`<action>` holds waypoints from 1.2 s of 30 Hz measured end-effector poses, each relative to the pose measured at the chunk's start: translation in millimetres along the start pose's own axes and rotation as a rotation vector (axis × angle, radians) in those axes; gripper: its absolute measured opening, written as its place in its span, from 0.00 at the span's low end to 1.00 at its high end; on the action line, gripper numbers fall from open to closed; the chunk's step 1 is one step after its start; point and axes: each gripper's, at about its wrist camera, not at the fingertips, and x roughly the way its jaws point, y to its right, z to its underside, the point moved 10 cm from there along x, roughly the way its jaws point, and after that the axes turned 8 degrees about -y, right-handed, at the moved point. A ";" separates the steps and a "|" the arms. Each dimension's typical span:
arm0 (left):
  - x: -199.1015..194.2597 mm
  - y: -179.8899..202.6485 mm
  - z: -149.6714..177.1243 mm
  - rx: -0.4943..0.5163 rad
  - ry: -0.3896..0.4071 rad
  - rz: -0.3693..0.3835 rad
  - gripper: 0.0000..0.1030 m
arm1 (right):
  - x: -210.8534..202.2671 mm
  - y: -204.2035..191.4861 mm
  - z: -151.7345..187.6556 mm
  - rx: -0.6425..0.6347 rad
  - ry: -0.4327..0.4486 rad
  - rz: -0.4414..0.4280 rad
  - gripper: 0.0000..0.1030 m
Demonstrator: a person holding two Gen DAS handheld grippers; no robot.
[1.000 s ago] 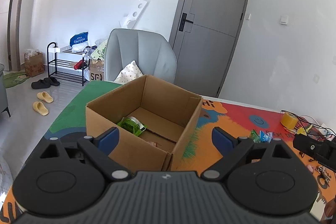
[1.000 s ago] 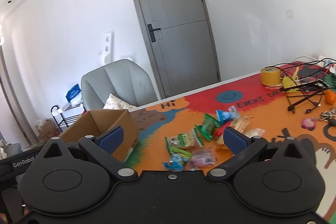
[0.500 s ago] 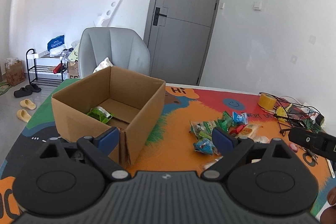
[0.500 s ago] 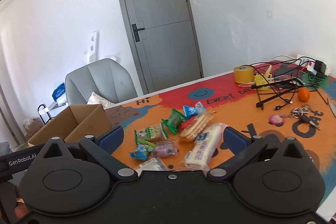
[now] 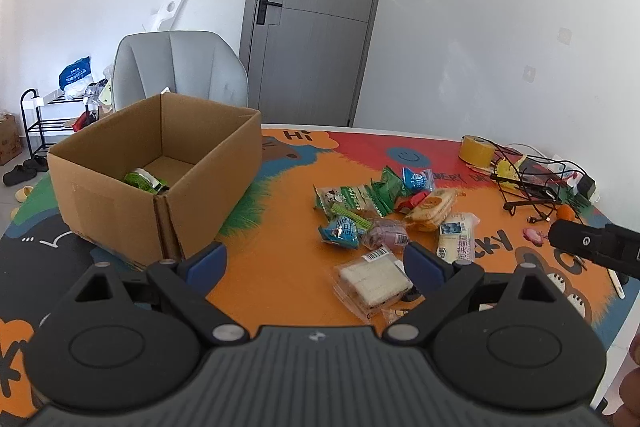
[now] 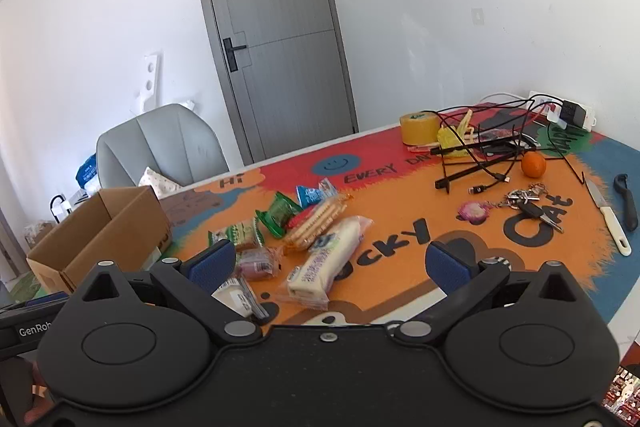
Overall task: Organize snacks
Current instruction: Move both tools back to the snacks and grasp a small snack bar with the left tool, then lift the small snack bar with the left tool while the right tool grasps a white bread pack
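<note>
Both my hand-held grippers wide open and empty above the desk, snacks ahead.

Left wrist view: my left hand-held gripper (image 5: 315, 259) hangs spread wide over the desk (image 5: 280, 259); the cardboard box (image 5: 160, 167) stands to the left with a green packet (image 5: 142, 182) inside, and the snack pile (image 5: 384, 215) lies loose to the right, a clear-wrapped wafer pack (image 5: 374, 281) nearest my right fingertip. Right wrist view: my right hand-held gripper (image 6: 330, 265) is likewise wide, holding nothing; a long white biscuit pack (image 6: 328, 261) lies between its fingers, the other snacks (image 6: 292, 217) just beyond, the box (image 6: 100, 227) at far left.
</note>
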 end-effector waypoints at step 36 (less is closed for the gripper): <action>56.9 44.7 62.9 0.012 -0.220 0.139 0.17 | 54.5 0.1 54.0 0.015 -0.169 -0.031 0.96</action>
